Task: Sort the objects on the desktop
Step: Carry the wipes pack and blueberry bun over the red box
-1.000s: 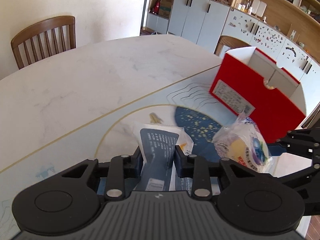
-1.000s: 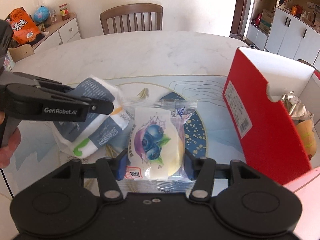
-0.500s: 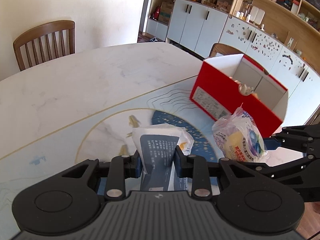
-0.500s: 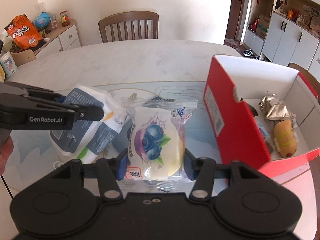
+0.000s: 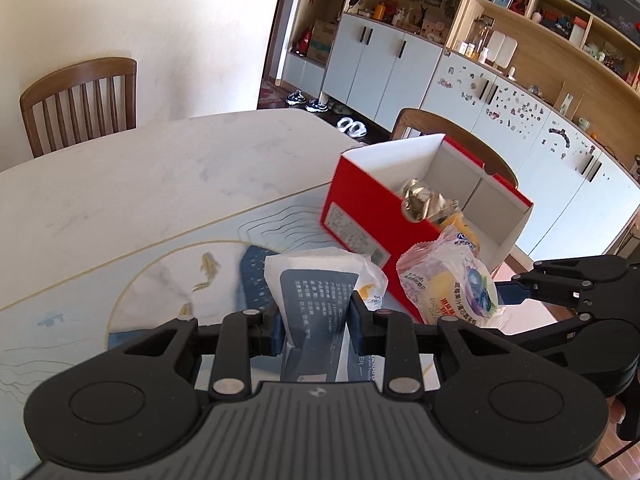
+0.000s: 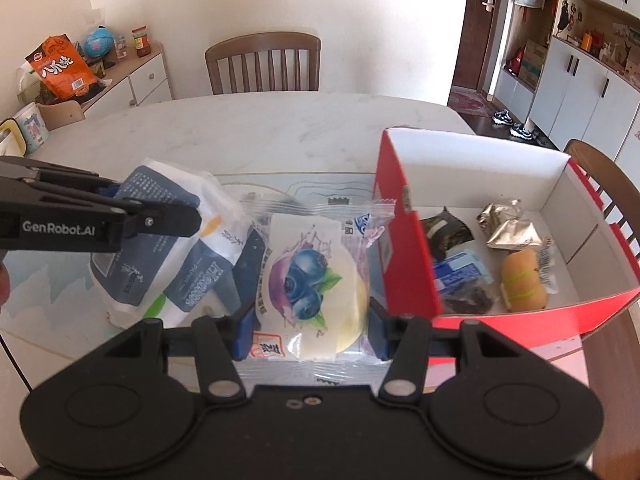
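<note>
My left gripper [image 5: 316, 326] is shut on a blue-and-white tissue pack [image 5: 316, 300] and holds it above the table; the pack also shows in the right wrist view [image 6: 168, 248]. My right gripper [image 6: 310, 330] is shut on a wrapped blueberry pastry [image 6: 312, 284], held up just left of the red box [image 6: 404, 248]. The pastry also shows in the left wrist view [image 5: 452, 280], with the red box [image 5: 360, 220] behind it. The box holds several wrapped snacks, among them a foil packet [image 6: 508, 224] and a small bread roll [image 6: 524, 280].
The white marble table [image 5: 140, 188] carries a printed mat [image 5: 168, 280] under both grippers. Wooden chairs stand at the far side [image 6: 264, 64] and behind the box [image 6: 600, 184]. A sideboard with an orange snack bag [image 6: 62, 70] stands at the back left.
Both grippers have risen with their items. The red box now sits lower in both views, and its inside with the snacks has come into sight.
</note>
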Available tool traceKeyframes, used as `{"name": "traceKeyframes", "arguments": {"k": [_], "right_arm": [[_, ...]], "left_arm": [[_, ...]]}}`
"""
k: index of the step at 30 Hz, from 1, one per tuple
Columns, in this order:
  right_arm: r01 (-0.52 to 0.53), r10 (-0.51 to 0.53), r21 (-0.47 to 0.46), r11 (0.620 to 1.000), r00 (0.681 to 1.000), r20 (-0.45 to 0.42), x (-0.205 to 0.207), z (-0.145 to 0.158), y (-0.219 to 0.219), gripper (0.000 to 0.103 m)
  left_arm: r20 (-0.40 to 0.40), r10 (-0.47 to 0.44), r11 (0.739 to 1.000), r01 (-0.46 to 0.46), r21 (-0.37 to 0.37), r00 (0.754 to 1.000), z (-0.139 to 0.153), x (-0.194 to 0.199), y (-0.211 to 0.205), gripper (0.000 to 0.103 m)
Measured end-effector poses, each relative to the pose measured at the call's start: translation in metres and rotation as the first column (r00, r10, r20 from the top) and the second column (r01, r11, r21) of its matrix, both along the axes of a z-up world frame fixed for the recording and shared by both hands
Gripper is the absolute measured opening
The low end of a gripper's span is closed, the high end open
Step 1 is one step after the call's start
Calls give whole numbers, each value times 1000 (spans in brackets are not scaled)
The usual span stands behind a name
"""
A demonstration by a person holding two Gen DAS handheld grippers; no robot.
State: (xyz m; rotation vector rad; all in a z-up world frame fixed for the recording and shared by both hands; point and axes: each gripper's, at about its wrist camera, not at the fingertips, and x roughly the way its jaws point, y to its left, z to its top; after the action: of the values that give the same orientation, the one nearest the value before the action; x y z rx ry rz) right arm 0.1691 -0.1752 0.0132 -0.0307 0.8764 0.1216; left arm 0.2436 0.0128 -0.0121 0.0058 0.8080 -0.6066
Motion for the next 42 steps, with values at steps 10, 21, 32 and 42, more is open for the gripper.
{"name": "traceKeyframes", "arguments": {"k": [10, 21, 32, 42], "right_arm": [[8, -8, 7, 1000, 999, 45, -5, 24, -41, 53], [35, -35, -4, 999, 996, 78, 5, 34, -101, 53], [57, -54, -23, 998, 994, 93, 20, 30, -156, 53], [83, -80, -41, 996, 994, 79, 39, 18, -199, 53]], "left_arm": [[19, 11, 999, -10, -36, 1000, 21, -3, -32, 29], [55, -1, 998, 5, -63, 998, 38, 5, -86, 29], [64, -17, 997, 22, -69, 998, 43, 30, -150, 29], [41, -37, 998, 38, -41, 999, 36, 61, -200, 29]]}}
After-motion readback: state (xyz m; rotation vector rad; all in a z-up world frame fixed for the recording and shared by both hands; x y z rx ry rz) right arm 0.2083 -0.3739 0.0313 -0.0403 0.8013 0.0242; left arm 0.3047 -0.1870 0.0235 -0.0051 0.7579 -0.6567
